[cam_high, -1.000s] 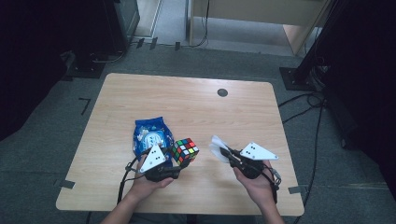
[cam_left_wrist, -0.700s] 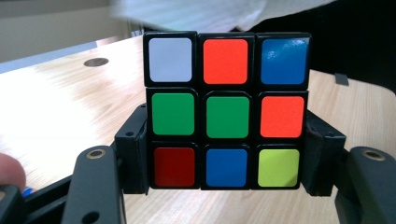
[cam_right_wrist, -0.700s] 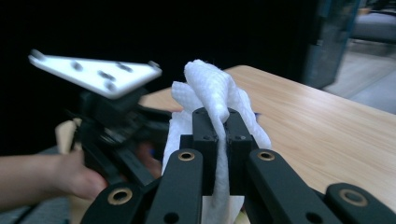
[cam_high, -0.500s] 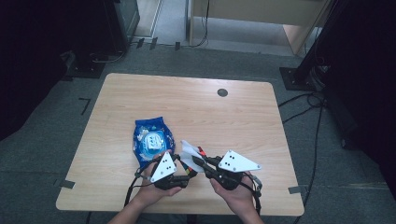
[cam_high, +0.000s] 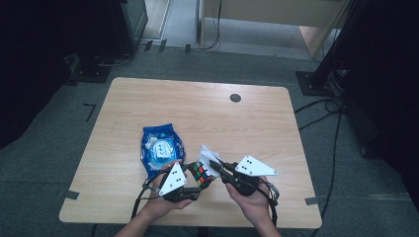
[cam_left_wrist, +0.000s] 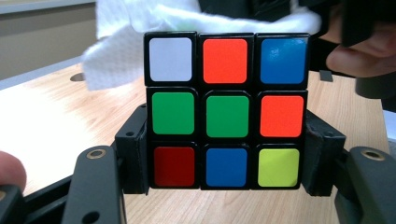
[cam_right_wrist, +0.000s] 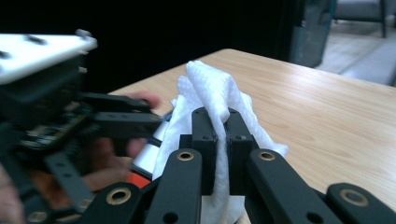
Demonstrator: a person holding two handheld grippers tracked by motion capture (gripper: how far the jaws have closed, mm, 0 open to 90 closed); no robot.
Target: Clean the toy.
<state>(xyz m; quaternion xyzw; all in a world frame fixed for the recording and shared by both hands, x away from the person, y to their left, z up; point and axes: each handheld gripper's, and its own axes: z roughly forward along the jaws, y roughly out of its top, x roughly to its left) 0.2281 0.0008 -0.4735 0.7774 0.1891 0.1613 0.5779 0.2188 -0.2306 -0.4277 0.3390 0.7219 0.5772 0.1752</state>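
A colour puzzle cube (cam_left_wrist: 226,112) sits clamped between the jaws of my left gripper (cam_left_wrist: 226,158), held above the table's near edge; it shows as a small cube (cam_high: 199,173) in the high view just right of the left gripper (cam_high: 190,185). My right gripper (cam_right_wrist: 222,135) is shut on a white wipe (cam_right_wrist: 210,88), which drapes over its jaws. In the high view the right gripper (cam_high: 220,168) holds the wipe (cam_high: 208,155) against the cube's far side. The wipe (cam_left_wrist: 140,42) rises behind the cube in the left gripper view.
A blue packet of wipes (cam_high: 160,148) lies on the wooden table (cam_high: 197,108) just left of and behind my hands. A dark round hole (cam_high: 235,98) marks the table's far right. Black stands and cables surround the table on the grey floor.
My right gripper has carried the wipe leftward from the table's right side up to the cube. The left gripper and cube have drifted slightly nearer and to the right.
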